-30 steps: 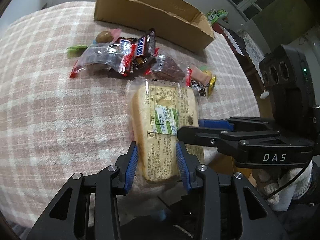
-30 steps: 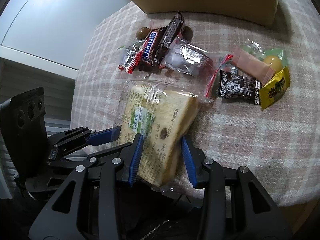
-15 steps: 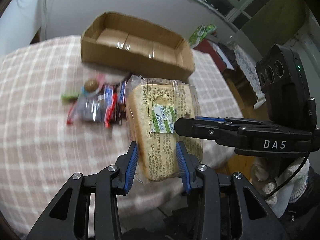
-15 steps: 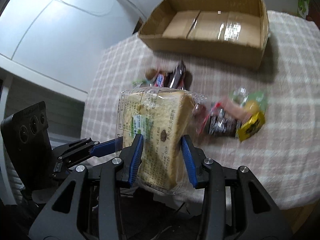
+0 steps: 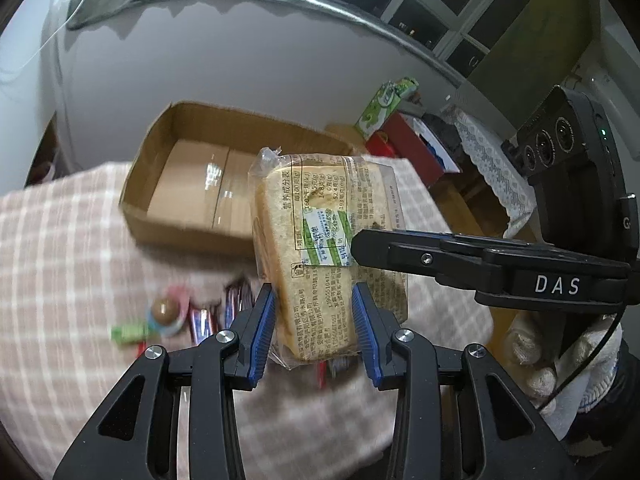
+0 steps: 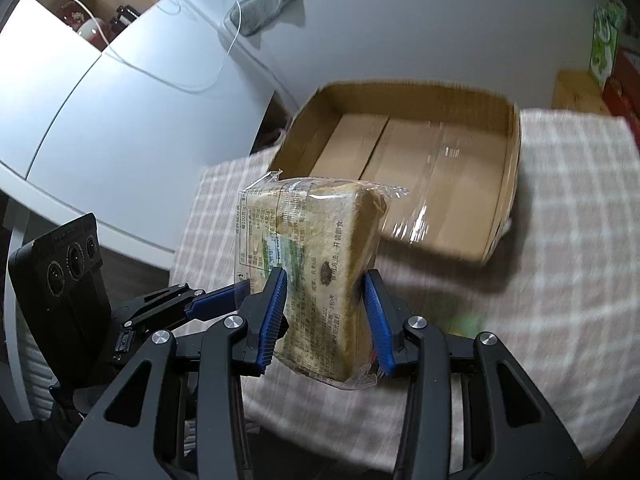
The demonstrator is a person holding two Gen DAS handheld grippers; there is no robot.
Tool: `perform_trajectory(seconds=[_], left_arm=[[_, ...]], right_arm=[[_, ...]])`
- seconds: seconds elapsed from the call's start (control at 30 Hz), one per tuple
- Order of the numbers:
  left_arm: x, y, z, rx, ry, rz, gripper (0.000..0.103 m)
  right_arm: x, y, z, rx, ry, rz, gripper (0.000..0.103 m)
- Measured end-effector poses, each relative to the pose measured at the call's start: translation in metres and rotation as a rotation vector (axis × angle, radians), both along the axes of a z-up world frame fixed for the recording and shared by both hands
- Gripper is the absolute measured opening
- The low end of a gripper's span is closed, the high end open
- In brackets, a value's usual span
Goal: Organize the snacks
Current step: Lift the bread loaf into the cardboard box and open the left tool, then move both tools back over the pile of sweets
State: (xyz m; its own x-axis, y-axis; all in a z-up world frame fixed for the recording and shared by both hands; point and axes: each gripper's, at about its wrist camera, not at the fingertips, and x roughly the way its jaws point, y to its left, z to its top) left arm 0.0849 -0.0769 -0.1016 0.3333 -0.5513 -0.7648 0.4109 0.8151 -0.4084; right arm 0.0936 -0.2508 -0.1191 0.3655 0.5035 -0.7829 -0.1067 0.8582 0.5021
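Observation:
A wrapped loaf of sliced bread (image 5: 320, 248) hangs in the air above the table, held from two sides. My left gripper (image 5: 314, 300) is shut on its lower end, blue pads pressed to the wrapper. My right gripper (image 6: 326, 288) is shut on the same bread (image 6: 320, 264); in the left wrist view its black fingers (image 5: 420, 254) reach in from the right onto the pack. Beyond the bread stands an open, empty cardboard box (image 5: 192, 184), also seen at the back in the right wrist view (image 6: 400, 168). Small snacks (image 5: 188, 316) lie on the cloth below.
The table wears a pink checked cloth (image 6: 560, 240). A white cabinet (image 6: 100, 120) stands left of it. A green carton (image 5: 384, 106), a red box (image 5: 404, 148) and a lace-covered surface lie beyond the table's right side. A gloved hand (image 5: 560, 364) holds the right gripper.
Both grippers have lifted the bread off the table and carried it up and toward the cardboard box. The loose snacks now lie lower and nearer in view.

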Motion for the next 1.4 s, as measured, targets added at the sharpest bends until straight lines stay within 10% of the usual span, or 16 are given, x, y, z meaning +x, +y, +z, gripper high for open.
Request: perform_trajectory(seconds=[0.8,1.4], left_arm=[[0.099,-0.037,-0.031,0.078,0.051,0.045,0.036],[0.066,0.014,0.003,0.106,-0.043,0.093,0.036]], right_arm=[[0.107,-0.034,-0.037,-0.064,0.047,-0.042,0.044],[0.067,-0.022,0.002,-0.215,-0.061,-0.035,0.054]])
